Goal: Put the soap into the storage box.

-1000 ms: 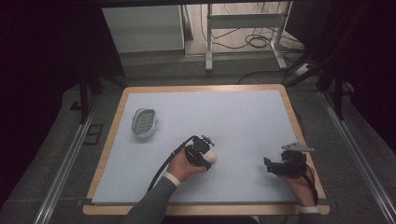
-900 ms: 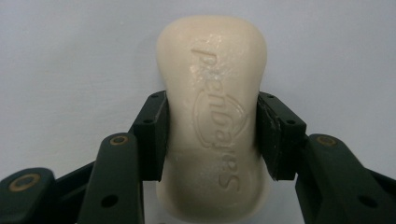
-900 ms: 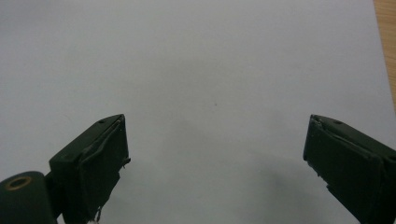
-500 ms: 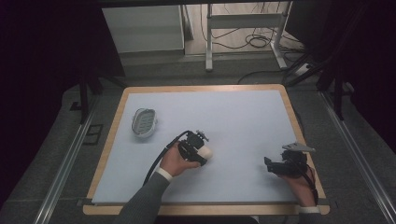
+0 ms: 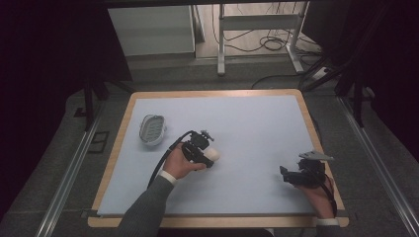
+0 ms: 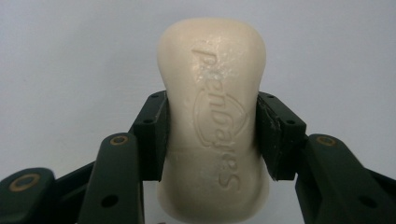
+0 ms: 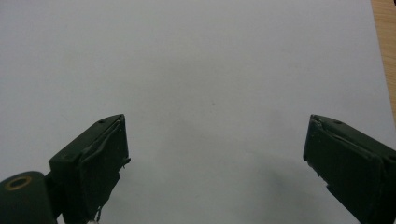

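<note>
moved: since the earlier high view, our left gripper (image 5: 207, 155) w/ the soap bar (image 5: 212, 154) has gone up-table and leftward, closer to the soap dish (image 5: 151, 130); right gripper (image 5: 291, 175) same spot.
soap bar: cream, embossed lettering, off the mat as far as we can judge, roughly mid-table, a bit left of centre. In the left gripper view the soap bar (image 6: 215, 116) runs lengthwise straight out between the jaws, long axis along the gripper's line, far end sticking past the tips.
left tongs: pinching the bar across its narrow waist, pads (image 6: 156, 135) pressed on both flanks.
key relation: dish lies up and to the left of the bar, apart but near; bar's free end points right in the high view, i.e. away from the dish. We judge the left hand must swing or carry over to get the bar above it.
nearer hand: left, by far.
right tongs: spread wide, nothing between them, over bare mat (image 7: 210, 70), near the table's (image 5: 306, 106) right edge.
</note>
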{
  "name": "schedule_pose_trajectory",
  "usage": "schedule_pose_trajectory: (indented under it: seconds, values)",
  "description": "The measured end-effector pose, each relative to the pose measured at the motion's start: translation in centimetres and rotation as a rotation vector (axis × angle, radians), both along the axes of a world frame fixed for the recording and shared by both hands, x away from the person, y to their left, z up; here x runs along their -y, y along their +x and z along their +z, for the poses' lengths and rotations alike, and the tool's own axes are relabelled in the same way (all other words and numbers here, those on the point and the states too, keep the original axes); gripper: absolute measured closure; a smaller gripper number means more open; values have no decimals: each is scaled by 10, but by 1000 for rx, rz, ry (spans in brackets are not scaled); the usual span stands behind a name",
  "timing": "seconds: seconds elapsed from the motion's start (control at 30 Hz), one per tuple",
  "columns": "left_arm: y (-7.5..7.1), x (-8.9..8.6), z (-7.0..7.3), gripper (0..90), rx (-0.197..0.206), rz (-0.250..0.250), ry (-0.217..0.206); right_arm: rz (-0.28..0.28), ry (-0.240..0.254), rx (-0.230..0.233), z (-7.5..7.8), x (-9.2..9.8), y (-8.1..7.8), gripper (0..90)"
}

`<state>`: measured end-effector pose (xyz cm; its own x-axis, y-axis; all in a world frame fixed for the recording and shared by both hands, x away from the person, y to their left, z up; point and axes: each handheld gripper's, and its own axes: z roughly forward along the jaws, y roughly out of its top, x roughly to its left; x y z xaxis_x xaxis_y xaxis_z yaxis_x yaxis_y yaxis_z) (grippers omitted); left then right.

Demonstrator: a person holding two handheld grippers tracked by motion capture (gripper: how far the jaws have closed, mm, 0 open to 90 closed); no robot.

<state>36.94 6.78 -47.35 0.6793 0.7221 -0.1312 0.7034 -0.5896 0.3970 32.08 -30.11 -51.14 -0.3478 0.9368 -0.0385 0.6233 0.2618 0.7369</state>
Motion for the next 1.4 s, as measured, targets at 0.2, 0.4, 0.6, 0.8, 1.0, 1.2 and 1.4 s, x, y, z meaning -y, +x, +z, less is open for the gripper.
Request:
schedule_pose_trajectory:
  seconds: [0.2,0.4,0.6,0.8,1.0,1.2,1.4]
  values:
    - [6,-9,5,495,6,22,4,1,1,-3,0,0,0,66]
    - [8,-15,11,495,20,42,-6,-1,3,3,1,0,0,66]
    - [10,-17,12,495,22,47,2,-3,0,0,0,1,0,66]
    - [13,-19,16,495,31,51,5,-3,5,-2,0,1,0,66]
    - [15,-25,20,495,35,66,8,-5,7,1,1,1,0,66]
    - [18,-34,23,495,35,83,10,-8,5,0,2,1,0,66]
    - [23,-42,27,495,37,93,24,1,1,-3,1,0,0,66]
